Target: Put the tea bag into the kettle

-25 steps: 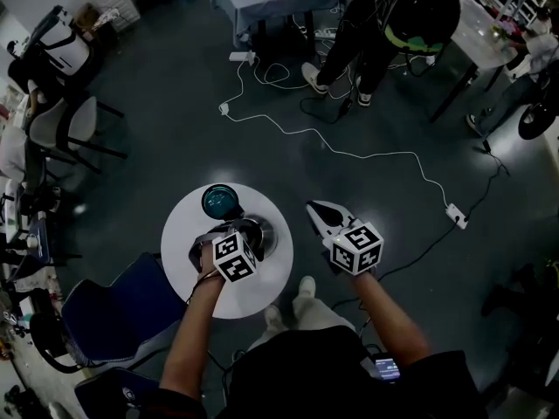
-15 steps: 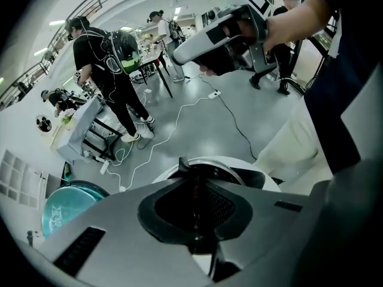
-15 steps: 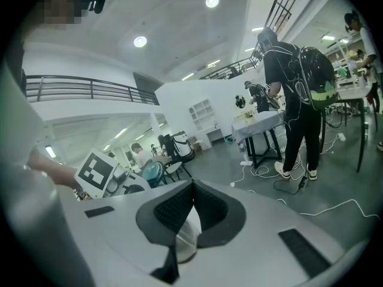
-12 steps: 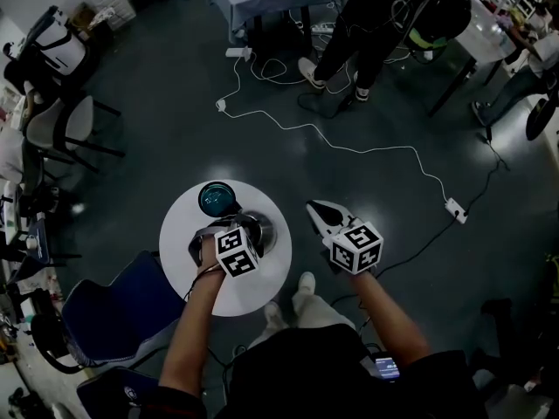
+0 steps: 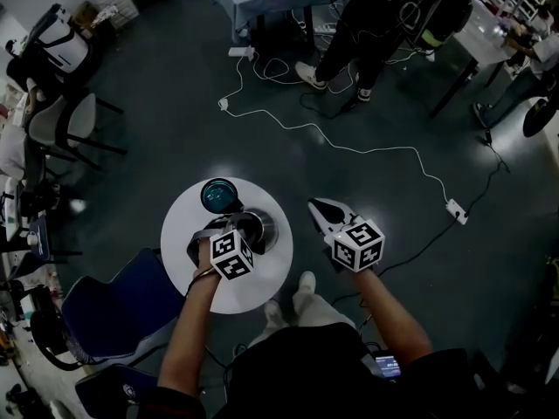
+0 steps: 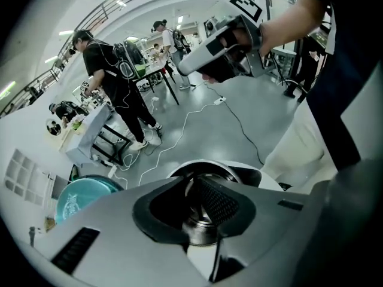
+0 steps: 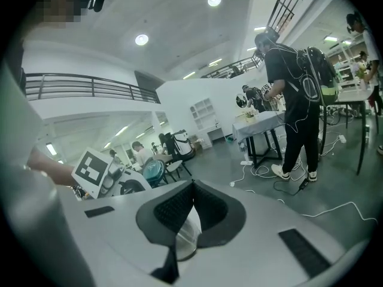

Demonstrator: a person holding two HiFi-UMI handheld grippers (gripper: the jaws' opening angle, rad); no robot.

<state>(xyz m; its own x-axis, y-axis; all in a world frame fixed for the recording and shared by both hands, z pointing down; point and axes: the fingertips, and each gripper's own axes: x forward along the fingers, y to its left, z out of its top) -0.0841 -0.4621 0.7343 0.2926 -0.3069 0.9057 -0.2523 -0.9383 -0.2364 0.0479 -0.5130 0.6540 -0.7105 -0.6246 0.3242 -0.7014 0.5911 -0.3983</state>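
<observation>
tea bag: not made out in any view | left gripper [image 5: 214,234]: jaws nearly together, unidentifiable pale sliver between tips, over round steel kettle [image 5: 258,225], centre-left | right gripper [image 5: 316,207]: jaws together, right of small round white table [image 5: 253,291] | dark grey floor [image 5: 175,129], white cable [image 5: 367,154] upper centre

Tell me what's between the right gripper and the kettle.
Head view: only the bare table edge and dark floor separate the right gripper from the kettle.
</observation>
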